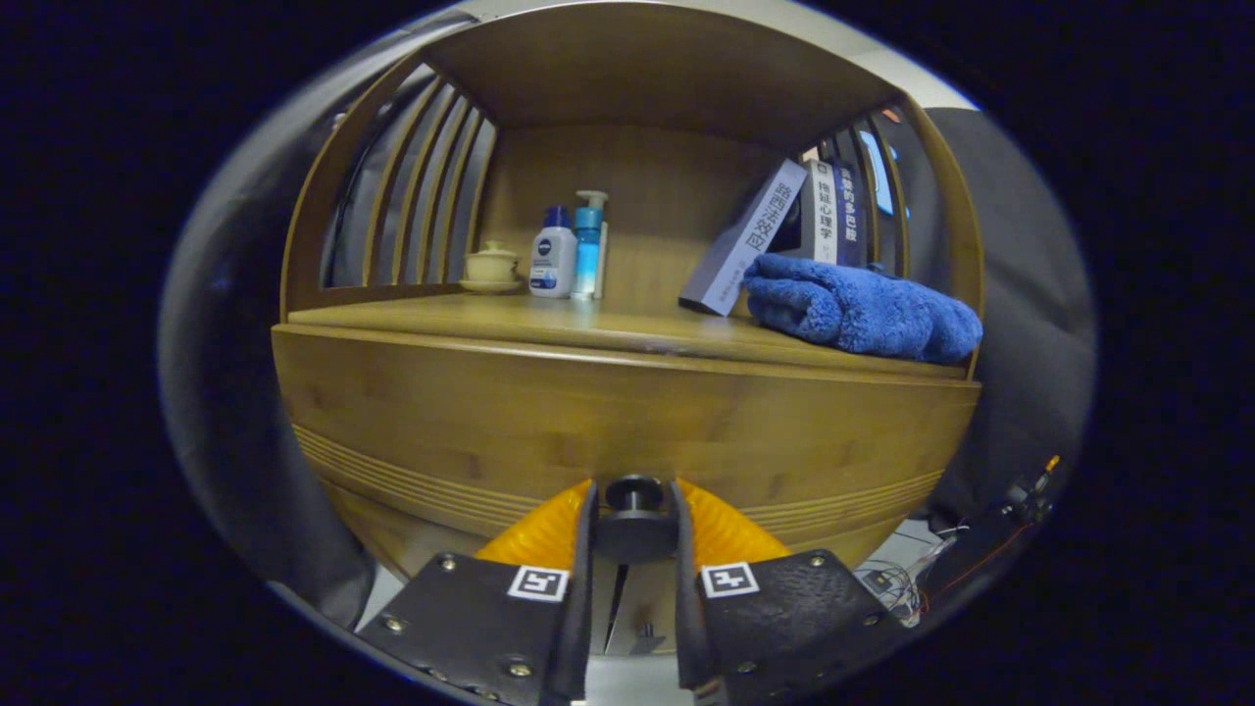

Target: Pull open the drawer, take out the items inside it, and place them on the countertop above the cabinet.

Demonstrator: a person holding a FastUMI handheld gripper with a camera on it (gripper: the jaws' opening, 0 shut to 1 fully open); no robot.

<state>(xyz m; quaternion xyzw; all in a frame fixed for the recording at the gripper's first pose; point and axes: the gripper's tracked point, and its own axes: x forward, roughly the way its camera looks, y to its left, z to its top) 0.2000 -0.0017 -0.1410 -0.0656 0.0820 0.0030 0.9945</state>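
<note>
Drawer (pixel 627 431): wide wooden front w/ curved face, horizontal grooved lines low across it, sits directly under countertop (pixel 549 328). Round dark knob (pixel 633 493) at bottom centre of drawer front, sticking out twd camera. Can't tell if drawer is shut flush or cracked open; nothing of its inside visible. Countertop: flat wooden shelf surface just above drawer front, inside an open wooden cabinet w/ slatted sides & solid back. Gripper (pixel 633 510) at the knob, one finger each side of it, both look pressed vs. knob's stem – knob sits right betw the fingertips, drawer front just beyond
</note>
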